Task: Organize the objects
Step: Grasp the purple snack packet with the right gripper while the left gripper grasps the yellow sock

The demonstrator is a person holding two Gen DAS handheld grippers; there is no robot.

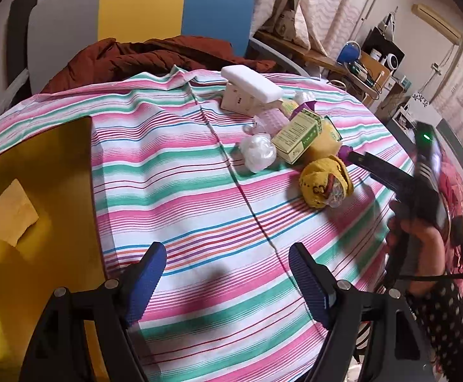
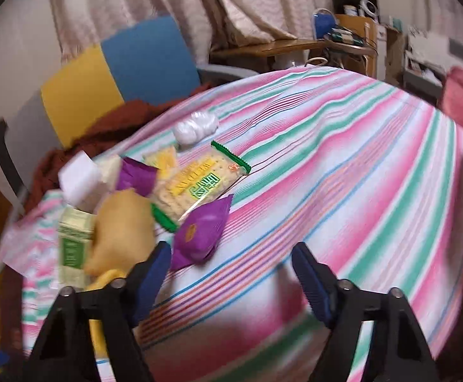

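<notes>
A heap of small items lies on the striped tablecloth: a white foam block, a green-and-cream box, a white plastic wad, a yellow rolled sock. My left gripper is open and empty above the cloth, short of the heap. The right gripper, held in a hand, reaches at the heap's right side. In the right wrist view my right gripper is open and empty; a purple packet, a cracker pack and the green box lie just ahead, left.
A yellow tray with two pale sponge pieces sits at the left. A brown jacket lies on a blue-yellow chair behind the table. Shelves and clutter stand at the far right.
</notes>
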